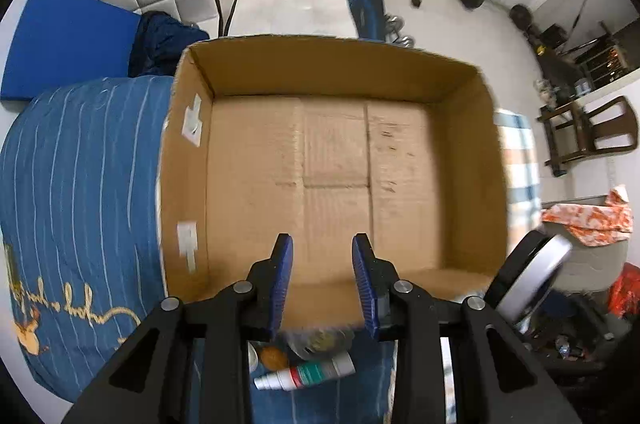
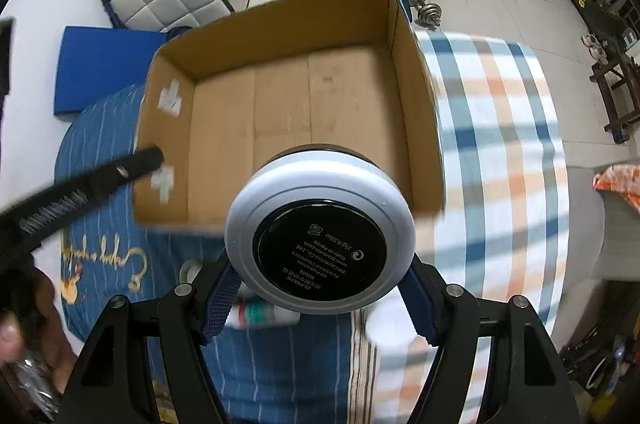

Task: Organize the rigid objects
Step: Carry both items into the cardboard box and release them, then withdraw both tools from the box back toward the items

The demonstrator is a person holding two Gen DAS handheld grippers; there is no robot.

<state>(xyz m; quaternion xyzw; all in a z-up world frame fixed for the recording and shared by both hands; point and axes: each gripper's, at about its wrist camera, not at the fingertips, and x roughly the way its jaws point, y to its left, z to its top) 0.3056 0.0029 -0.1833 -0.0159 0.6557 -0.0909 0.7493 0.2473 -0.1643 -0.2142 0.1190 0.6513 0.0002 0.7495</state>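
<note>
An open cardboard box (image 1: pixel 328 64) (image 2: pixel 280 24) stands empty on the bed. My left gripper (image 1: pixel 322 240) hangs over the box's near part, jaws drawn in to a narrow gap with nothing visible between the blue pads. In the right wrist view its black finger (image 2: pixel 140 160) crosses the box's left wall. My right gripper (image 2: pixel 320 264) is shut on a round compact (image 2: pixel 320 228) (image 1: pixel 536 272) with a silver-white rim and black labelled base, held above the box's near edge. A white tube (image 1: pixel 312 374) (image 2: pixel 260 316) with a green and red band lies on the bed below.
The box sits between a blue striped quilt (image 1: pixel 80 184) and a plaid blanket (image 2: pixel 500 144). An orange round item (image 1: pixel 272 356) and a white lid (image 2: pixel 390 328) lie by the tube. A hand (image 2: pixel 24 336) shows at lower left. Padded chairs, a blue mat and weights stand beyond.
</note>
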